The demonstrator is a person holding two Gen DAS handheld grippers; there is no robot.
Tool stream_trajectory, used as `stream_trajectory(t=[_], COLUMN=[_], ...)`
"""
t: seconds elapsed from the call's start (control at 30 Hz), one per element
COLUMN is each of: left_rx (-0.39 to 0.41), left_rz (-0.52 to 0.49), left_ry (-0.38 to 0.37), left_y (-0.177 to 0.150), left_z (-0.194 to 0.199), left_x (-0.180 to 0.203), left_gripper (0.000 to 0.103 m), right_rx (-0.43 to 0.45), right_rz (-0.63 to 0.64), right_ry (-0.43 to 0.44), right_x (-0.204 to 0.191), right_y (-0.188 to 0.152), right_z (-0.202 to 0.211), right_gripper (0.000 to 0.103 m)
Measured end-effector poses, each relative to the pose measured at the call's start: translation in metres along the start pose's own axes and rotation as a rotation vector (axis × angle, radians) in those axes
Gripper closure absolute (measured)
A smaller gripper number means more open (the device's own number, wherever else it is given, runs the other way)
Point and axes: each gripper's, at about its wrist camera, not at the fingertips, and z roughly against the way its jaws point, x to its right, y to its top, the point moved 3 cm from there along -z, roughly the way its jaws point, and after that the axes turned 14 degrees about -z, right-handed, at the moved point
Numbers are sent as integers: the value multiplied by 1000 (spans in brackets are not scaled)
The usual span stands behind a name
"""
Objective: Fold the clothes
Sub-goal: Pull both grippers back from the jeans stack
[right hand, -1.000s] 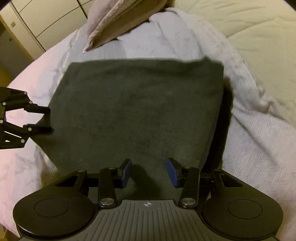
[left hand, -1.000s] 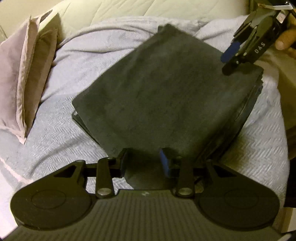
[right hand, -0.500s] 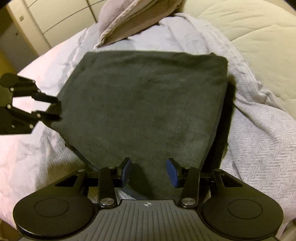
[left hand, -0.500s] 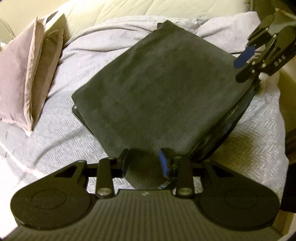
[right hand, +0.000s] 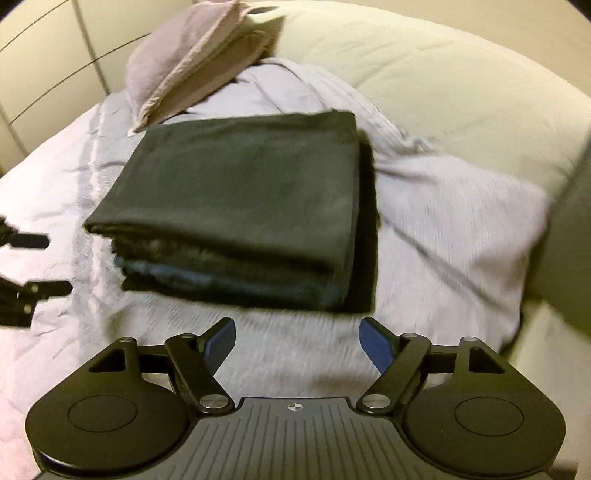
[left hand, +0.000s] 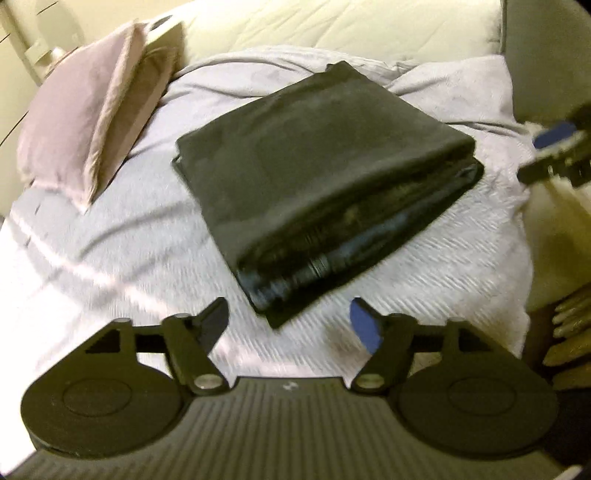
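A dark grey garment [left hand: 314,177] [right hand: 251,206] lies folded into a thick square stack on the pale lilac blanket [left hand: 110,229] [right hand: 443,229]. My left gripper [left hand: 288,325] hovers just short of the stack's near corner, its jaws opening wide with only blanket between them. My right gripper [right hand: 297,338] stands a little in front of the stack's near edge, jaws likewise opening, nothing between them. Each gripper also shows at the edge of the other's view: the right gripper [left hand: 554,155] and the left gripper [right hand: 33,262], both apart from the garment.
A dusty pink pillow [left hand: 85,118] [right hand: 192,62] leans at the far side of the blanket. A cream quilt [left hand: 332,26] [right hand: 443,85] lies behind and beside it. Cupboard doors [right hand: 44,66] stand at the left.
Both grippers let go of the garment's corners, opened their jaws and pulled back and up. The folded stack now lies free on the blanket.
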Motion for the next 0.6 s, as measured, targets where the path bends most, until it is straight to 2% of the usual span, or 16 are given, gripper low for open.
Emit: stream_trajectory(t=[0.07,0.2,0.3,0.6], left_rx=[10,8,8,9], left_rz=[60,156,212,315], left_ry=[10,7,6,17], left_y=[-10,-22,-27,-29], left_z=[18,43,56,77], left_x=[4,7,10,24], left_gripper=[14,13,12,10], right_rx=[-6,6,26,25], right_rz=[-35,-67,-95,-61], right_ry=[-8,-51,-47,-42], right_x=[-9,-27,-36,-56], right_y=[-17,-40,-49,-46], right_z=[12,40,61,82], right_gripper=[25,23,22,22])
